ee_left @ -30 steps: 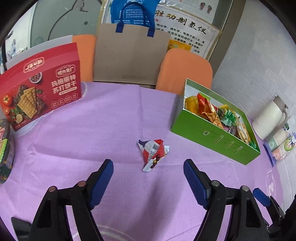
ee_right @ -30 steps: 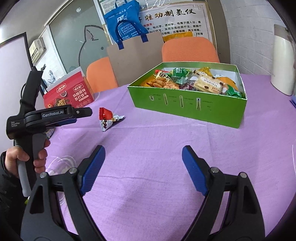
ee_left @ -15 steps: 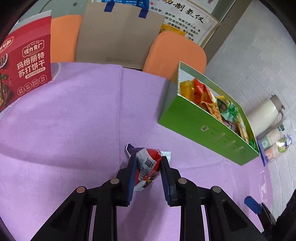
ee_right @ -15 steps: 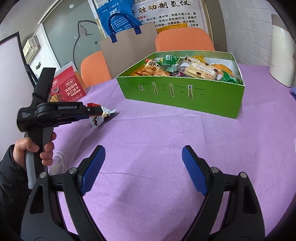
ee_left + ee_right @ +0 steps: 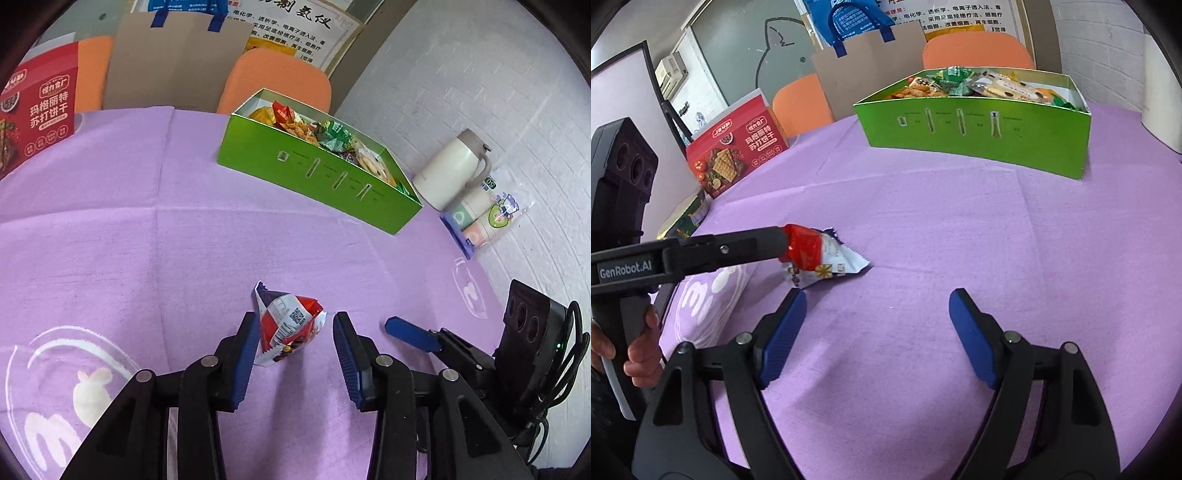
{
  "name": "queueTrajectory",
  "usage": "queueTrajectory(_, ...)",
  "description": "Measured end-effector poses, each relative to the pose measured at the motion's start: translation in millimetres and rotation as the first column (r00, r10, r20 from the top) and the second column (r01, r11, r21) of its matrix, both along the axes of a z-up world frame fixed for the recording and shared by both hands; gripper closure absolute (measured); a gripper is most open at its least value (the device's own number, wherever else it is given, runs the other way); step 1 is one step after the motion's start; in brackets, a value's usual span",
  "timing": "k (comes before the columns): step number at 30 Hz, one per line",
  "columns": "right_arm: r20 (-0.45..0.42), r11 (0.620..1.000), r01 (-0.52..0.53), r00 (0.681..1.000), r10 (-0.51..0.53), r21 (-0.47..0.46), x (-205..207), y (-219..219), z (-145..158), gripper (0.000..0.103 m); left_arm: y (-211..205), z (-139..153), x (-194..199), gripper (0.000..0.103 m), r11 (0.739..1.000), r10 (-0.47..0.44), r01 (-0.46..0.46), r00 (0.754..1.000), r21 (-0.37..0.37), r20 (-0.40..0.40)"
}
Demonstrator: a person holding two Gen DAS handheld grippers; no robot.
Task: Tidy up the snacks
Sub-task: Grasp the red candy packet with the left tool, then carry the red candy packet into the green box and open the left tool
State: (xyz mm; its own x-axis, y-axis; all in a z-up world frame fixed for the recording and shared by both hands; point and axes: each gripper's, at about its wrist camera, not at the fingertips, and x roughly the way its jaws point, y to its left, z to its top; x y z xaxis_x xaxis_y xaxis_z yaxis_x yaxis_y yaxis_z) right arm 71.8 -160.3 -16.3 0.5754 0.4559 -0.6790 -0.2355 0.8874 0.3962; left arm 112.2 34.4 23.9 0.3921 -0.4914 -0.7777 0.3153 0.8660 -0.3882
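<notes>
While the left gripper (image 5: 295, 350) straddles a red-and-white snack packet (image 5: 288, 326), its blue fingers (image 5: 246, 360) stand partly spread: the left one touches the wrapper and the right one stands slightly apart from it. From the right wrist view, the packet (image 5: 816, 260) rests on the purple-covered counter (image 5: 942, 236), its red end at the gripper's tip. Just beside it, the right gripper (image 5: 877, 332) hovers with fingers spread wide, pinching nothing. Farther back, a green box (image 5: 975, 125) filled with snacks sits well apart from the packet. A red cracker box (image 5: 737, 147) stands at the left.
</notes>
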Motion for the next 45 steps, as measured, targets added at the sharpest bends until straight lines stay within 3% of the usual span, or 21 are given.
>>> queueTrajectory(9, 0.027, 0.993, -0.104, 0.994, 0.106, -0.05, 11.1, 38.0, 4.1, 0.042, -5.5, -4.2, 2.3, 0.061, 0.999, -0.031, 0.031, 1.0, 0.011, -0.005)
queueTrajectory(13, -0.002, 0.991, -0.132, 0.991, 0.132, -0.033, 22.4, 47.4, -1.1, 0.043, -7.9, -11.8, 5.0, 0.062, 0.998, -0.056, 0.056, 0.998, 0.001, -0.019)
queueTrajectory(18, -0.02, 0.989, -0.143, 0.99, 0.142, -0.046, 32.9, 57.3, -5.5, 0.044, -9.9, -19.6, 10.6, 0.064, 0.998, -0.067, 0.067, 0.997, 0.011, -0.028)
queueTrajectory(20, -0.029, 0.989, -0.138, 0.99, 0.136, -0.051, 35.3, 57.7, -7.0, 0.047, -9.1, -21.9, 12.2, 0.069, 0.998, -0.069, 0.069, 0.997, 0.003, -0.028)
queueTrajectory(22, -0.029, 0.989, -0.137, 0.99, 0.135, -0.058, 34.8, 57.8, -7.0, 0.059, -8.5, -21.6, 12.4, 0.071, 0.998, -0.056, 0.056, 0.998, 0.022, -0.016)
queueTrajectory(28, -0.011, 0.99, -0.132, 0.991, 0.131, -0.047, 26.4, 53.8, -4.1, 0.062, -11.0, -18.8, 7.6, 0.072, 0.998, -0.052, 0.052, 0.999, 0.037, -0.009)
queueTrajectory(37, 0.08, 0.998, -0.058, 0.995, 0.06, -0.018, 14.5, 17.6, 27.6, 0.062, -43.4, 19.9, 2.7, 0.072, 0.993, -0.108, 0.104, 0.991, 0.058, 0.077)
queueTrajectory(45, 0.166, 0.999, 0.041, 0.985, -0.042, 0.01, 33.4, -33.8, 53.1, 0.062, -95.8, 52.0, 31.7, 0.072, 0.983, -0.182, 0.174, 0.972, 0.067, 0.148)
